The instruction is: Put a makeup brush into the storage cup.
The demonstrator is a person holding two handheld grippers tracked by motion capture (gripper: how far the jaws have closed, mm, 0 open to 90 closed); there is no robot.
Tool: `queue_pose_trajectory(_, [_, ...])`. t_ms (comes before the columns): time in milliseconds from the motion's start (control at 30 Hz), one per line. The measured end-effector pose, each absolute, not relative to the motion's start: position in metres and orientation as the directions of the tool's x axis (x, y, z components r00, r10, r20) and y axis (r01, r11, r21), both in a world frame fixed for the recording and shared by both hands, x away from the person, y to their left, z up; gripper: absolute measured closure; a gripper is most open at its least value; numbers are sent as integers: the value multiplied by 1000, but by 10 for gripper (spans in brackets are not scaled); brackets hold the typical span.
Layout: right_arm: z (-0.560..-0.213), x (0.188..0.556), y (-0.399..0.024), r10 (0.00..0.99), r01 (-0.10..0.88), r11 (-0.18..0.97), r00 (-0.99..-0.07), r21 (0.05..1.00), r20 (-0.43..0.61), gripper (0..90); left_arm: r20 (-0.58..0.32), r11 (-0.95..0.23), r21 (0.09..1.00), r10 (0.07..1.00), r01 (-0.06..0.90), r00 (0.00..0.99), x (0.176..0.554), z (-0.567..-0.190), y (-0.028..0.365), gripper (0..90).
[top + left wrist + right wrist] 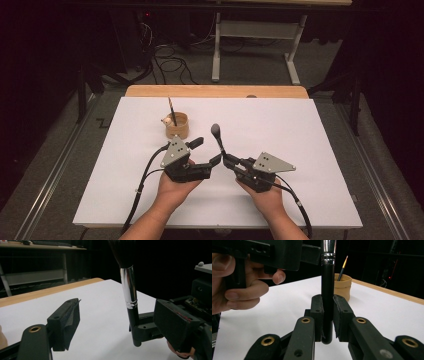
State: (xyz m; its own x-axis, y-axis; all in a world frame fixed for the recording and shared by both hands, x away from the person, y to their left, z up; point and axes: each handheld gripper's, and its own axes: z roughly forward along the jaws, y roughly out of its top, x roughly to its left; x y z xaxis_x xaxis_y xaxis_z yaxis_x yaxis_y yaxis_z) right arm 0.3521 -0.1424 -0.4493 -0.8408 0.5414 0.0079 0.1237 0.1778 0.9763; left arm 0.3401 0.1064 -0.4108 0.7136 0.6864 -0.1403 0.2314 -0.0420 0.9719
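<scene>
— Holding the makeup brush (218,137) upright in my right gripper (227,161), I'm clamping its jaws on the bottom end of the black handle, so the dark bristle head is standing clear above the white sheet (300,150).

— Why are you gripping so low on it?

— I'm leaving the rest of the handle and the silver ferrule free, which is giving my other hand somewhere to take hold. In the right gripper view the pads are pressing both sides of the handle (327,302), with its rounded tip hanging just below them.

— And the left gripper (206,151)?

— I'm keeping its jaws apart with nothing between them, one jaw on each side of the brush but not touching it. From the left gripper view the brush (130,295) is standing between the two jaws, nearer the right-hand one.

— Where is it all heading?

— I'm judging it as a handover towards the wooden cup (177,125), which is sitting farther back on the sheet, well apart from both grippers, with a thin pointed brush (172,111) already leaning in it.
</scene>
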Motion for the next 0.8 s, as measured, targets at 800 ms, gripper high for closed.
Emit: queue_pose_trajectory(800, [-449, 350, -140, 528, 120, 165, -849, 979, 15, 807, -154, -31, 972, 663, 233, 732, 341, -405, 100, 297])
